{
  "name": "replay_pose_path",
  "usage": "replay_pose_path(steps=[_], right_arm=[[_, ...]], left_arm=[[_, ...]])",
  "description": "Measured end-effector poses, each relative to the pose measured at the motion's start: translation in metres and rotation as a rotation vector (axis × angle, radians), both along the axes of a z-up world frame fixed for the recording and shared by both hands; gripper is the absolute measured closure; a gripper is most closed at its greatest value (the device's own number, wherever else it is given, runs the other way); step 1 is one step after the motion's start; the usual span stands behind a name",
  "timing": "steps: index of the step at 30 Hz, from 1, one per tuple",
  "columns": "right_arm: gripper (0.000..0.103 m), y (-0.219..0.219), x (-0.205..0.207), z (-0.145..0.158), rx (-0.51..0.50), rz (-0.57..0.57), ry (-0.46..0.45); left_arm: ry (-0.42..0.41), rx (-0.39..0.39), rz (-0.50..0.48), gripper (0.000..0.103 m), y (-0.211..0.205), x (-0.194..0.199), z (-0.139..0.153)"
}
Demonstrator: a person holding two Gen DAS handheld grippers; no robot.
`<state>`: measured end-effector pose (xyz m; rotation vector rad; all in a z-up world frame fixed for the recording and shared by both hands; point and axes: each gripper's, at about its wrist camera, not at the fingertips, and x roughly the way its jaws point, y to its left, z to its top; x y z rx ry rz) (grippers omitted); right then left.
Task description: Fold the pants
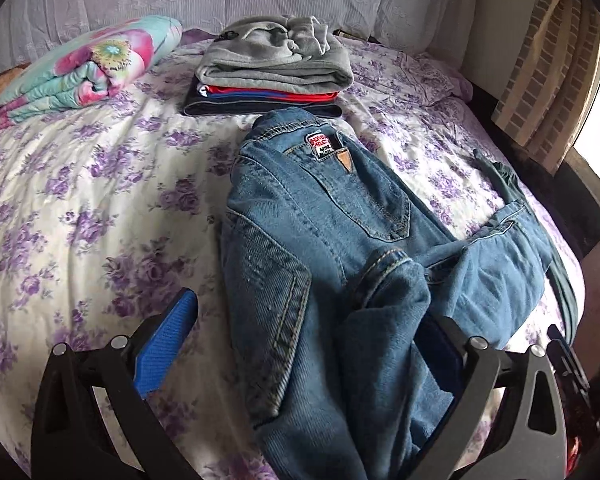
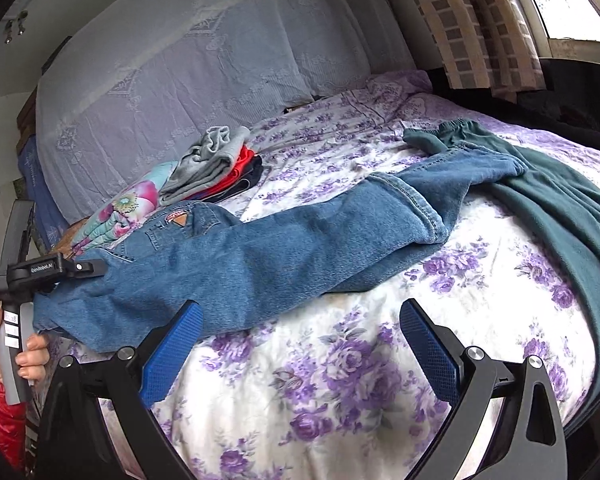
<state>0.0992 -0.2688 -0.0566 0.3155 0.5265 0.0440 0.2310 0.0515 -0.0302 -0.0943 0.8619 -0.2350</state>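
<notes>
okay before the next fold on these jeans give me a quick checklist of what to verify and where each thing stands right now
1. Left gripper open around the jeans: ok, the denim lies between its spread fingers.
2. Right gripper free: ok, open over bare bedspread, holding nothing.
3. Jeans flat: not ok, the legs are bunched near the hems.
4. Jeans clear of other clothes: not ok, one leg end lies against the green garment.
5. Folded stack out of the way: ok, though it sits close to the waistband.
6. Left grip firm: cannot tell, jaws not closed.
</notes>
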Motion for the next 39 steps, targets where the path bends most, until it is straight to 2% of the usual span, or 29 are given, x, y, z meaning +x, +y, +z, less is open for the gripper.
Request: replay_pose_path(steps=[1,3,7,10,13,15,18,19,20,22,24,26,27,29,32,35,37,38,39], right_arm=[[0.003,-0.002,0.004,-0.002,0.002,-0.002,0.011],[0.003,-0.005,0.013,-0.007,0.016,0.000,0.033],[0.003,-0.004,0.029,-0.012,0.013,0.013,0.049],[0.003,0.000,0.040,-0.014,0.018,0.041,0.059],[0.003,-0.002,0.051,-0.014,0.062,0.041,0.083],[0.003,-0.005,0.060,-0.012,0.112,0.057,0.107],[0.006,-0.010,0.073,-0.011,0.184,0.090,0.122],[0.010,-0.011,0.076,-0.010,0.196,0.096,0.115],[0.020,-0.013,0.078,-0.010,0.206,0.091,0.109],[0.032,-0.019,0.078,-0.011,0.247,0.097,0.088],[0.060,-0.029,0.075,-0.010,0.288,0.094,0.050],[0.080,-0.041,0.070,-0.005,0.338,0.101,0.002],[0.084,-0.047,0.068,-0.002,0.370,0.118,-0.015],[0.086,-0.056,0.063,0.006,0.401,0.136,-0.047],[0.087,-0.066,0.044,0.028,0.343,0.141,-0.105],[0.087,-0.087,0.020,0.049,0.274,0.097,-0.161],[0.078,-0.107,0.013,0.052,0.224,0.014,-0.116],[0.066,-0.117,0.013,0.048,0.227,-0.017,-0.059],[0.062,-0.125,0.013,0.042,0.258,-0.030,-0.019]], left_arm=[[0.013,-0.060,-0.008,0.004,0.004,0.002,0.001],[0.029,-0.101,-0.031,0.004,0.013,0.002,0.001],[0.051,-0.087,-0.059,0.004,0.018,-0.009,-0.007],[0.006,-0.100,-0.063,0.004,0.024,-0.027,-0.003],[-0.034,-0.093,-0.059,0.004,0.028,-0.033,0.000],[-0.001,-0.090,-0.051,0.004,0.029,-0.026,-0.007],[0.063,-0.201,-0.040,0.004,0.038,-0.034,-0.018],[0.070,-0.231,-0.038,0.004,0.040,-0.041,-0.023],[0.075,-0.257,-0.030,0.005,0.042,-0.050,-0.029],[0.105,-0.313,-0.009,0.005,0.048,-0.067,-0.043],[0.122,-0.369,0.020,0.005,0.051,-0.078,-0.054],[0.100,-0.354,0.041,0.005,0.047,-0.086,-0.054],[0.089,-0.343,0.034,0.005,0.042,-0.087,-0.051],[0.068,-0.358,0.008,0.005,0.035,-0.084,-0.048],[0.031,-0.307,-0.001,0.005,0.012,-0.068,-0.040],[-0.025,-0.263,-0.063,0.005,-0.022,-0.044,-0.023],[-0.071,-0.238,-0.128,0.005,-0.053,-0.030,-0.009],[-0.088,-0.222,-0.173,0.005,-0.068,-0.024,-0.005],[-0.095,-0.214,-0.202,0.005,-0.079,-0.020,-0.002]])
